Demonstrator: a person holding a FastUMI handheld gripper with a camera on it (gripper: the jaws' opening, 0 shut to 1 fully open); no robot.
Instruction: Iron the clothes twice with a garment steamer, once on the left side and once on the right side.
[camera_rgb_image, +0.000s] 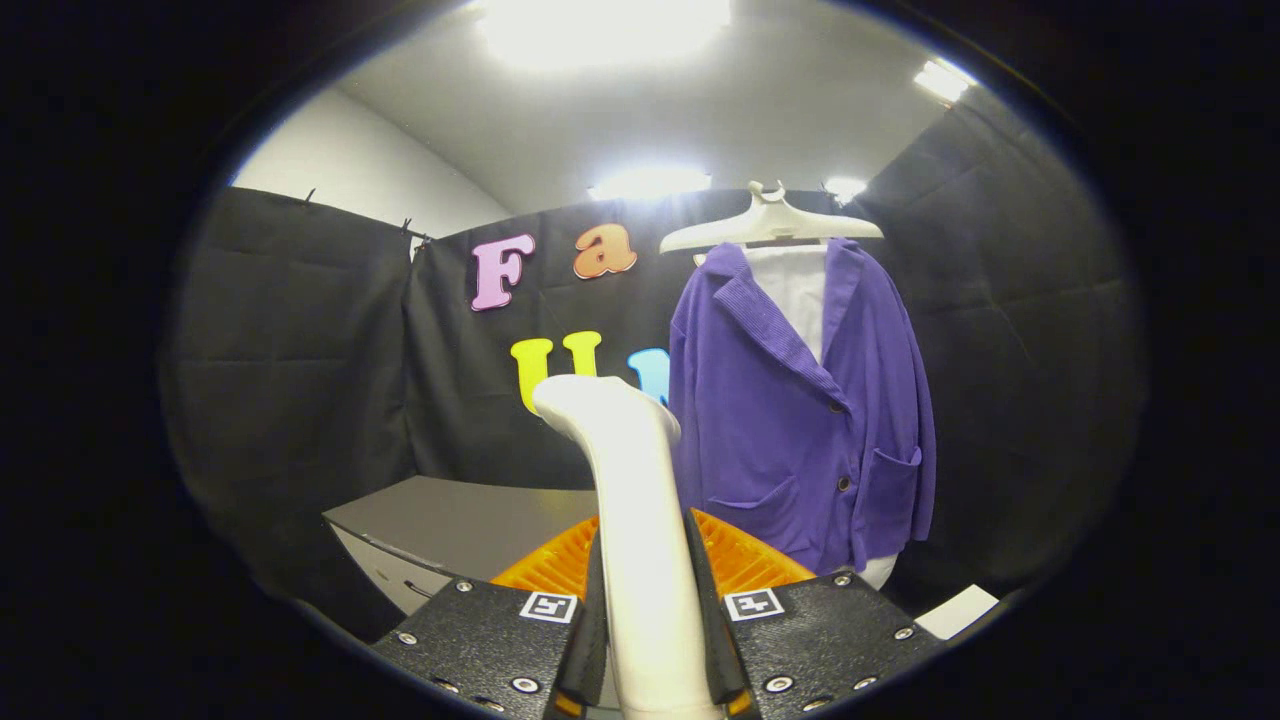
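Note:
A white garment steamer (630, 500) stands upright between my fingers, its handle pinched on both sides and its head rising ahead of them. My gripper (648, 600) is shut on the steamer's handle. Beyond and to the right of the steamer's head hangs a purple jacket (800, 420) over a white shirt (795, 285), on a white hanger (770, 225) against the black cloth wall. The jacket's front faces me, with two pockets and dark buttons. The steamer's head is apart from the jacket, left of its left edge.
An orange ribbed basket (740, 560) lies just ahead of the fingers, behind the steamer. A grey cabinet top (460, 520) extends to the left below the cloth wall. A white flat object (955, 610) sits low at the right.

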